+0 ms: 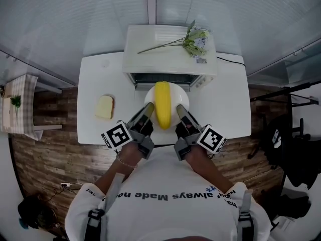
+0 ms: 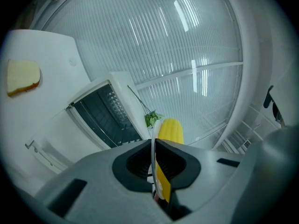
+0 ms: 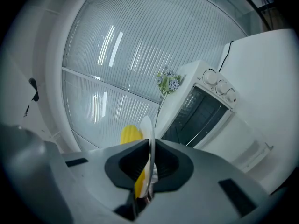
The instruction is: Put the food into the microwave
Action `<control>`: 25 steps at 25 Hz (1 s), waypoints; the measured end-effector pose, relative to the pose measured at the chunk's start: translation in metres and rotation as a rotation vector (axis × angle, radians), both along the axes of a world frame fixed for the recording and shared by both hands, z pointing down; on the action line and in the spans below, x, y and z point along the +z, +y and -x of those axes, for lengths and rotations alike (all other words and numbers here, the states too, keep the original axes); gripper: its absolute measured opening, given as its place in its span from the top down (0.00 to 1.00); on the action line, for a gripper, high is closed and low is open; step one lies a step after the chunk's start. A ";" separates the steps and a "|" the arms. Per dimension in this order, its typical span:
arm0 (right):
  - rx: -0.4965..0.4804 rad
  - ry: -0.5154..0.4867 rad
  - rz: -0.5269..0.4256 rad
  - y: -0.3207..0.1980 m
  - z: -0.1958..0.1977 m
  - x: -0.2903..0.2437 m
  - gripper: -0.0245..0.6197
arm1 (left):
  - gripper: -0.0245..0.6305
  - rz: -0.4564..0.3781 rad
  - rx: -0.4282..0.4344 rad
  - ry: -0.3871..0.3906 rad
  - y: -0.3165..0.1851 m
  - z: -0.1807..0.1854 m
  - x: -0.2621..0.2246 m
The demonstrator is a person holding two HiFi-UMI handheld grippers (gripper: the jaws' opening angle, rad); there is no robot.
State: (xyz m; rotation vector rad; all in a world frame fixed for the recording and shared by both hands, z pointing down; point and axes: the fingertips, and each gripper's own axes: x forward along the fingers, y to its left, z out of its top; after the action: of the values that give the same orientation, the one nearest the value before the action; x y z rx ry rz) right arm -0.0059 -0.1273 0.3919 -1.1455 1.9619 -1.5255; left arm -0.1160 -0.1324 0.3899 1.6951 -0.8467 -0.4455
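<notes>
The left claw (image 1: 147,109) clamps the left rim of the white plate (image 1: 182,97) and the right claw (image 1: 180,110) clamps its right rim. The corn (image 1: 162,104) lies on the plate, just in front of the open microwave (image 1: 170,54) at the far side of the surface (image 1: 225,104).

White table (image 1: 231,107) stands against ribbed translucent wall panels (image 1: 75,19) split by a pale vertical post (image 1: 151,4), brown wood-plank floor (image 1: 55,154) shows either side, small checked-cloth side table (image 1: 19,107) at left, dark metal rack (image 1: 291,134) at right, bright light streaks (image 2: 182,15) on the panels.
</notes>
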 end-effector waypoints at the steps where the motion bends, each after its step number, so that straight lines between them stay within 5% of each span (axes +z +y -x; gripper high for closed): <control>1: 0.000 0.001 0.003 -0.002 -0.002 0.001 0.92 | 0.93 0.004 0.000 0.005 -0.002 -0.002 0.001; 25: -0.036 -0.018 0.004 -0.022 -0.065 0.001 0.92 | 0.93 0.006 -0.039 0.004 -0.017 -0.065 -0.001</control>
State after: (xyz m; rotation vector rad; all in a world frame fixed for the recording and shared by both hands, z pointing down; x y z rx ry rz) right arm 0.0589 -0.1491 0.3925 -1.0999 1.9793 -1.5526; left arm -0.0512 -0.1490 0.3893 1.6738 -0.8791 -0.4725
